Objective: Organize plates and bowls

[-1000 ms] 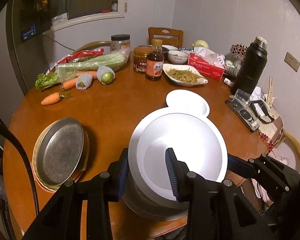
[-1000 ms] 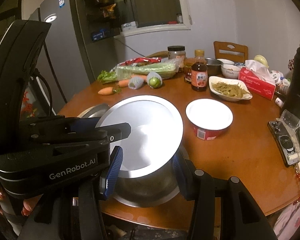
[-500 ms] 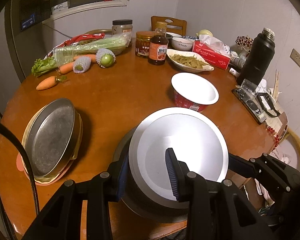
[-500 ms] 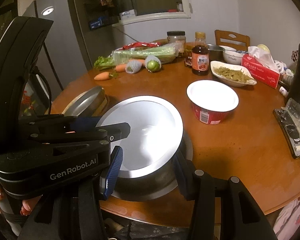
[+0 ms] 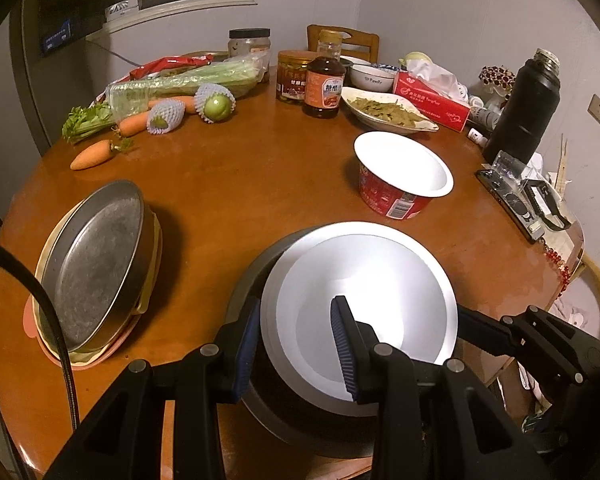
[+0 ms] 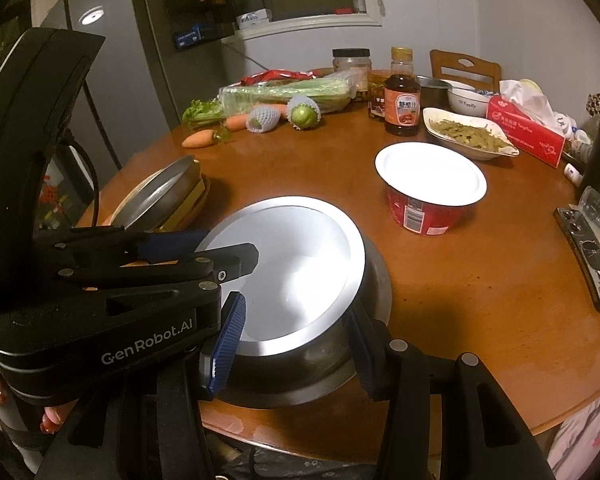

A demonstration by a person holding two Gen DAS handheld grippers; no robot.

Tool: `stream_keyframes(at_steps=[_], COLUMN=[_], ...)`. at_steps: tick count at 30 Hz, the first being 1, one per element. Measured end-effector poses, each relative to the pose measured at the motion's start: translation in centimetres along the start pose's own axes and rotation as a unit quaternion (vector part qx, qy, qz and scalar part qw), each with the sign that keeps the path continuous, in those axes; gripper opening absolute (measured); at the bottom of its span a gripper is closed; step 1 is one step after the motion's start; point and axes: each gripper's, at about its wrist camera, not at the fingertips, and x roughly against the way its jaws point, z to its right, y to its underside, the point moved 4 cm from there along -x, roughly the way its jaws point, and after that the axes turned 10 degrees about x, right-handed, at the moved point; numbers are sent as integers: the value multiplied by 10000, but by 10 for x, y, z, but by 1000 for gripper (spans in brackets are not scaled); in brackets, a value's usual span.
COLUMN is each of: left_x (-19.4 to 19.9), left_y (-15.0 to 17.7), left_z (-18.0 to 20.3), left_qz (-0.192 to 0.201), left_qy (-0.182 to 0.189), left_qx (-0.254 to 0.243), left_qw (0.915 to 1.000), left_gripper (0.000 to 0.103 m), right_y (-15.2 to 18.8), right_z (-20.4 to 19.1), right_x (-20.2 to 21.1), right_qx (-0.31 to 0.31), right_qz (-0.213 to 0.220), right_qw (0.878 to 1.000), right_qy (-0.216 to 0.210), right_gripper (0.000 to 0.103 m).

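A shiny steel bowl [image 5: 380, 280] sits nested in a larger, darker steel bowl [image 5: 248, 284], low over the near edge of the round wooden table [image 5: 260, 184]. Whether the pair touches the wood I cannot tell. My left gripper [image 5: 296, 346] is shut on their left rim, one pad outside and one inside. My right gripper [image 6: 292, 348] is shut on the opposite rim of the same bowls [image 6: 300, 260]. A steel plate [image 5: 92, 272] lies on yellow and pink plates at the left. A red paper bowl [image 5: 400, 184] stands beyond the steel bowls.
At the back lie carrots [image 5: 90, 156], celery [image 5: 180, 84], a sauce bottle [image 5: 324, 84], jars, a dish of greens [image 5: 388, 114], a white bowl [image 5: 370, 78] and a tissue box [image 5: 432, 100]. A black flask [image 5: 528, 108] and small gadgets [image 5: 520, 200] occupy the right edge.
Both grippers have come down together with the nested steel bowls toward the table. The red paper bowl, partly hidden behind them before, now shows fully.
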Motion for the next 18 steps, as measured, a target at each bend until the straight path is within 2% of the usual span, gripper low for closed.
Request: stream_keyframes(at_steps=[18], left_x=[-1], left_y=[-1], left_z=[-2], left_qz=[-2], left_qy=[-42], left_qx=[58], left_qw=[10000], left_gripper=[36], right_y=[-1], right_z=[9], right_x=[0], right_qx=[-62], right_qz=[46], right_qw=[10000], right_qy=[-48], right_gripper=[52])
